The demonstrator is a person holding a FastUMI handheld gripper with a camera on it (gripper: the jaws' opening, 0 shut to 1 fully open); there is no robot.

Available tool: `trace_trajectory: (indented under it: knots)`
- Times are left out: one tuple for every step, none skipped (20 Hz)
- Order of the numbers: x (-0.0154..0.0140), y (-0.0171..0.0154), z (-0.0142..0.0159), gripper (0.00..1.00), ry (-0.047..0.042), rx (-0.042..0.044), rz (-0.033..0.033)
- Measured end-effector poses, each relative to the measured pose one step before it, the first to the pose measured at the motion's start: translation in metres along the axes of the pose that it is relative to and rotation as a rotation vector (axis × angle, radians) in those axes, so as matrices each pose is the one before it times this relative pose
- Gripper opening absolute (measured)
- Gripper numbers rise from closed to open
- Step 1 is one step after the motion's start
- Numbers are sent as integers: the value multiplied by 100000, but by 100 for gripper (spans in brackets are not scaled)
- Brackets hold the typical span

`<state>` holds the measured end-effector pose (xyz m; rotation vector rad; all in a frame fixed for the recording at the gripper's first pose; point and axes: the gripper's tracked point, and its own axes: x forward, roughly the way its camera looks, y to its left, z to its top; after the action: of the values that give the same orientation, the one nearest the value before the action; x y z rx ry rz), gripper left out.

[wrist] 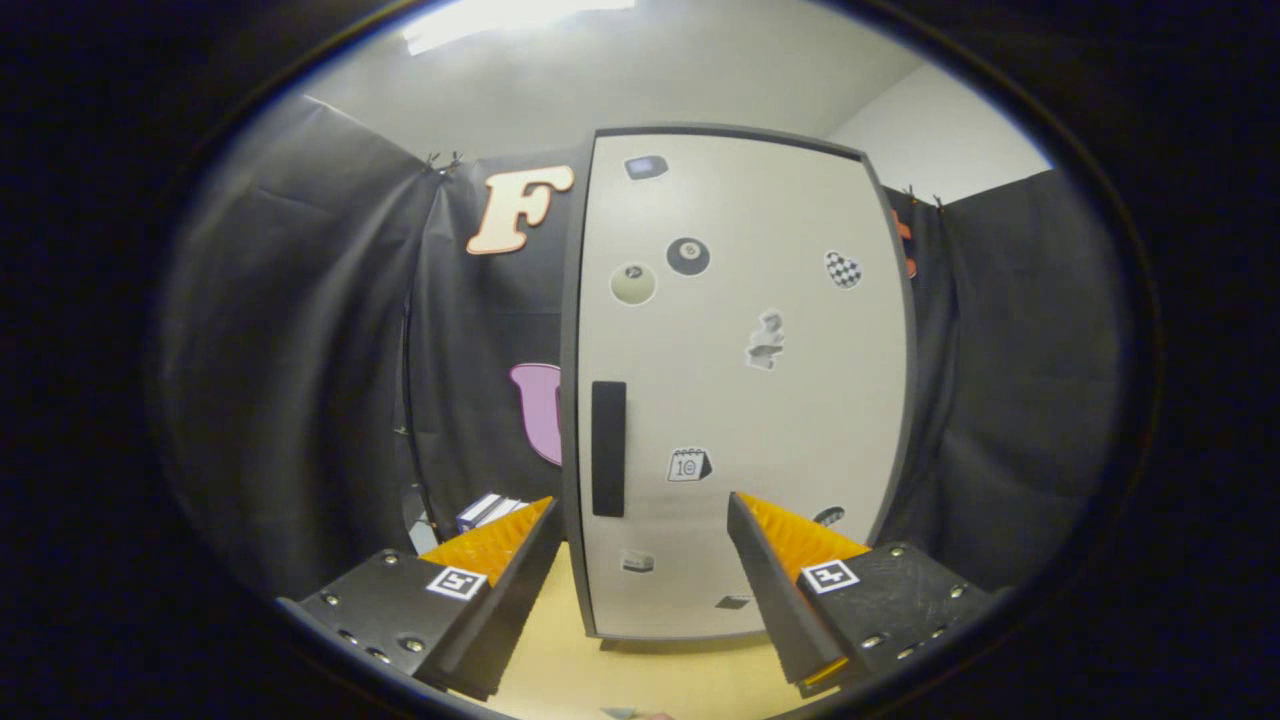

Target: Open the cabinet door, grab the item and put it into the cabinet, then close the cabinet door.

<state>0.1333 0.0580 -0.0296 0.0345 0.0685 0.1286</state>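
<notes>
One gripper (640, 560) faces the closed cabinet, step one not yet begun.
Its fingers are spread wide and hold nothing. The pale grey cabinet door with stickers (740, 400) fills the middle of the frame; its black vertical handle (608, 448) stands just beyond the left finger. A small blue-white box (488, 510), probably the item, lies at lower left on the light wooden table (570, 660). Next, I think, the fingers must reach the handle and pull.

"8" on door's billiard-ball sticker (688, 256)
</notes>
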Motion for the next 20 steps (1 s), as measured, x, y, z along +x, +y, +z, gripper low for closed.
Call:
trace_trajectory:
  knots:
    - [1245,406,-294,99,802,174,710]
    - [1130,325,-151,99,511,44,907]
    - [1169,368,-74,99,235,184,700]
    - [1094,228,-92,99,321,304,313]
    - [1080,319,-126,99,517,467,344]
    - [987,208,-74,99,157,330,336]
    - [962,115,20,99,-82,48,-186]
    - [766,85,-47,99,-224,81,-212]
    - [754,158,-58,99,244,217,177]
    - [625,102,-94,98,-20,536,-130]
    - [551,53,-35,98,124,460,-82]
    - [399,52,26,98,-250,550,-431]
    - [346,48,46,98,-19,525,-318]
    - [341,129,0,98,-204,562,-18]
    - [254,-18,68,96,-75,452,-691]
    - [179,143,35,86,-268,380,-28]
    - [183,213,30,76,56,552,213]
    - [-144,59,-2,75,246,515,101]
    - [-179,-520,222,61,-1110,-272,-3372]
    - [633,43,319,47,-1338,619,146]
